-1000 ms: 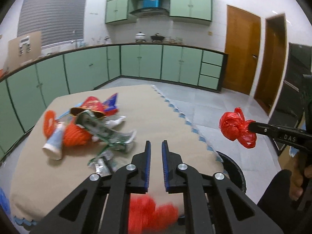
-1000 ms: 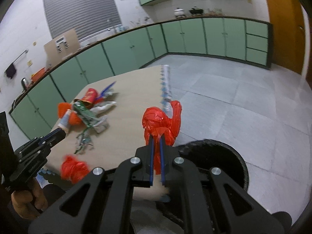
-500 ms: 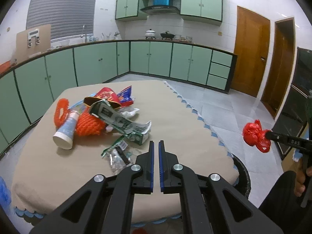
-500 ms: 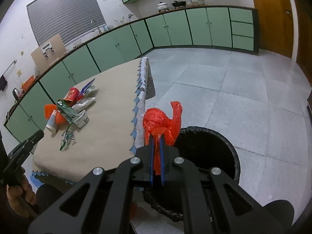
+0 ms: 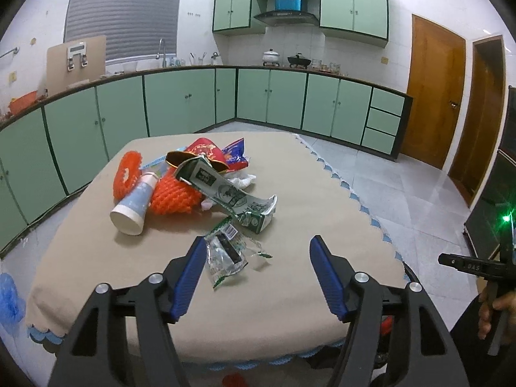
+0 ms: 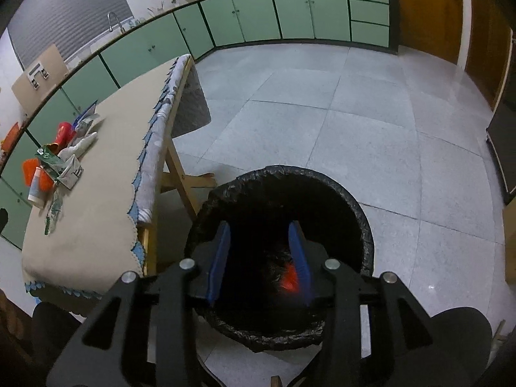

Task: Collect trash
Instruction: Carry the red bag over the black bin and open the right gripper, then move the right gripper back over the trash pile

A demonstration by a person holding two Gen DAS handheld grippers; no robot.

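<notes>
A trash pile lies on the beige table (image 5: 290, 290): a green carton (image 5: 225, 192), orange foam nets (image 5: 174, 196), a white and blue cup (image 5: 132, 208) and a red wrapper (image 5: 206, 151). A clear crumpled wrapper (image 5: 225, 258) lies nearest, just inside the left finger of my left gripper (image 5: 258, 245). Its jaws are opening above the table and grip nothing. My right gripper (image 6: 259, 229) hangs over the black-lined bin (image 6: 364, 225), jaws opening. A blurred red bag (image 6: 290, 279) is loose below them inside the bin, beside the right finger.
The bin stands on the tiled floor (image 6: 371, 129) beside the table's corner and its wooden folding legs (image 6: 180, 177). Green cabinets (image 5: 180, 103) run along the walls and wooden doors (image 5: 432, 90) stand at the right. A hand (image 5: 493, 309) holds the right gripper.
The right gripper moved from beside the table to over the bin, sank, opened and let the red bag drop. The left gripper went from shut to open.
</notes>
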